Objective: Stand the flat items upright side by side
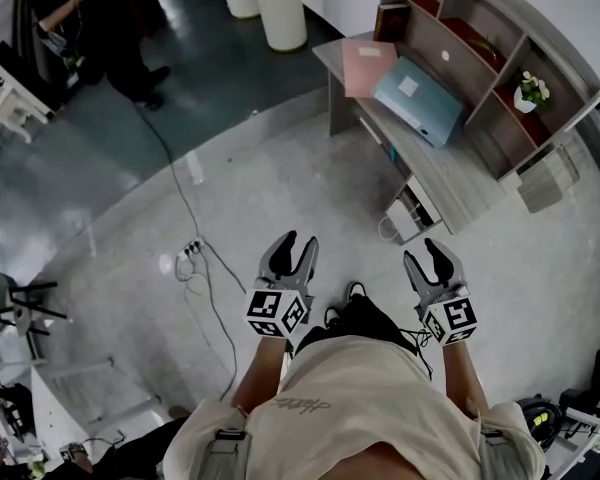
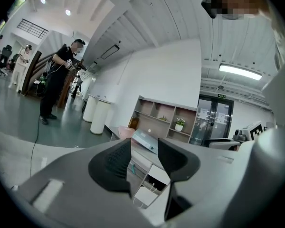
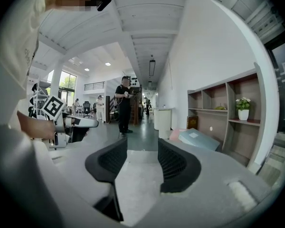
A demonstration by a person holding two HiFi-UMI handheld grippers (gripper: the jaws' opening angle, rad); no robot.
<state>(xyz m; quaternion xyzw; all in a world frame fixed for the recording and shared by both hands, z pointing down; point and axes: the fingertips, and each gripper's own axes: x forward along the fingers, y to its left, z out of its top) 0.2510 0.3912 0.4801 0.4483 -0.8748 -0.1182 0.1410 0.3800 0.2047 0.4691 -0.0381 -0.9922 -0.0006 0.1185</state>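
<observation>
Fingers of the left gripper stand partly apart with only air between them, and the right gripper's fingers gape about as far, likewise holding nothing. Both hover over bare floor, well short of the desk.

On that desk a pink folder and a blue file lie flat, side by side, the blue one's edge overlapping the pink one's.

Behind them runs an open shelf unit. One compartment holds a small potted plant, while the end compartment holds a brown book, which stands upright. Another has a small yellowish thing (too small to identify).
</observation>
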